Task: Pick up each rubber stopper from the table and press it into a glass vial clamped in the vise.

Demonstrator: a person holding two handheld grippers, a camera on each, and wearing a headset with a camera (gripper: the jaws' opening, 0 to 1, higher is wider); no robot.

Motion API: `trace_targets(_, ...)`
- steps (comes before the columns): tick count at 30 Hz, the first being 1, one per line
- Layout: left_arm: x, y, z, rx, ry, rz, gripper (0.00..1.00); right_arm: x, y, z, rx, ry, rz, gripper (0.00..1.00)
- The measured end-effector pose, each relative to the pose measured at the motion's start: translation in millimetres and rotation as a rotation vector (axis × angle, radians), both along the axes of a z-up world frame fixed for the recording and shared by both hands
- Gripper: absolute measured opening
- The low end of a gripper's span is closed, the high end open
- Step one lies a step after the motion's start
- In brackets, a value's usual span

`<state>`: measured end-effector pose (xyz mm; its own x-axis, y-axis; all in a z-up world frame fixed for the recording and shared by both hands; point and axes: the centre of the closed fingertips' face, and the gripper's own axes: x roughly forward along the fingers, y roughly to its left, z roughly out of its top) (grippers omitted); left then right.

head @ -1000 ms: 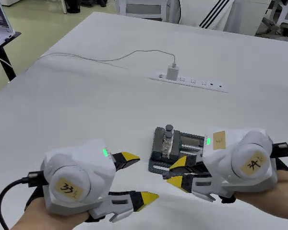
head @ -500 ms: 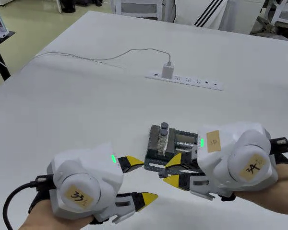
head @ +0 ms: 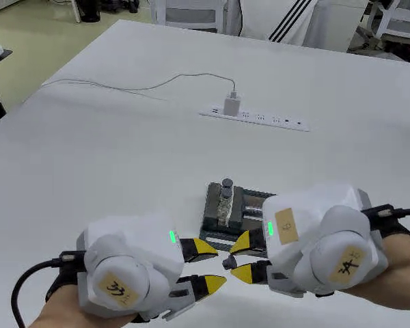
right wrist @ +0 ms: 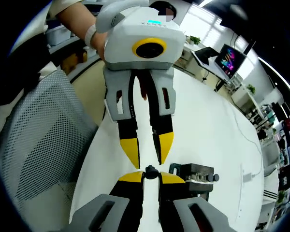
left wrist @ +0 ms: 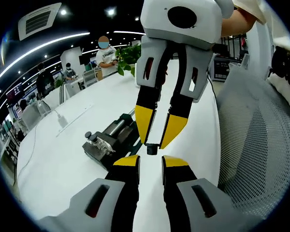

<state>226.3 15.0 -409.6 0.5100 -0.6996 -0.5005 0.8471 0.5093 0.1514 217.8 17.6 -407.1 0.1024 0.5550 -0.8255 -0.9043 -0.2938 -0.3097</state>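
Observation:
A small black vise [head: 215,222] stands on the white table [head: 109,157] and clamps glass vials [head: 223,207] capped with dark stoppers. In front of it my right gripper [head: 240,258] is shut on a dark rubber stopper [head: 229,262], held above the table. My left gripper [head: 212,264] faces it tip to tip, open, with the stopper just off its yellow tips. The left gripper view has my left gripper [left wrist: 151,162] open below the stopper [left wrist: 152,149] and the vise [left wrist: 111,142] to the left. The right gripper view has the stopper [right wrist: 151,169] pinched in my right gripper [right wrist: 151,177].
A white power strip [head: 260,117] with a plugged charger [head: 231,106] and a thin cable [head: 123,87] lies farther back on the table. A grey mesh chair [left wrist: 261,135] is behind me. A person [left wrist: 106,50] stands far off.
Both grippers have drawn together in front of the vise until their tips nearly meet. The head camera has tilted, so the whole scene has shifted.

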Motion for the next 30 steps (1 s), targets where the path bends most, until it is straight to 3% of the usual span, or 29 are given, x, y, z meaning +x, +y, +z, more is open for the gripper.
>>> trace_targets(4, -0.3, -2.4, -0.4, 0.007, 0.009, -0.022, 0.11, -4.5, -0.3, -2.0, -0.023, -0.015, 0.038, 0.06)
trace_targets(10, -3.3, -7.8, 0.1, 0.001, 0.026, -0.06, 0.05, -3.6, -1.8, -4.4, -0.069, -0.082, 0.102, 0.06)
trace_targets(21, -5.6, -9.6, -2.7, 0.007, 0.047, -0.077, 0.06, -8.8, 0.1, -5.2, -0.085, -0.113, 0.152, 0.06)
trace_targets(30, -4.7, -9.0, -1.2, -0.009, 0.039, -0.058, 0.05, -8.3, 1.1, -3.9, -0.081, -0.12, 0.157, 0.07)
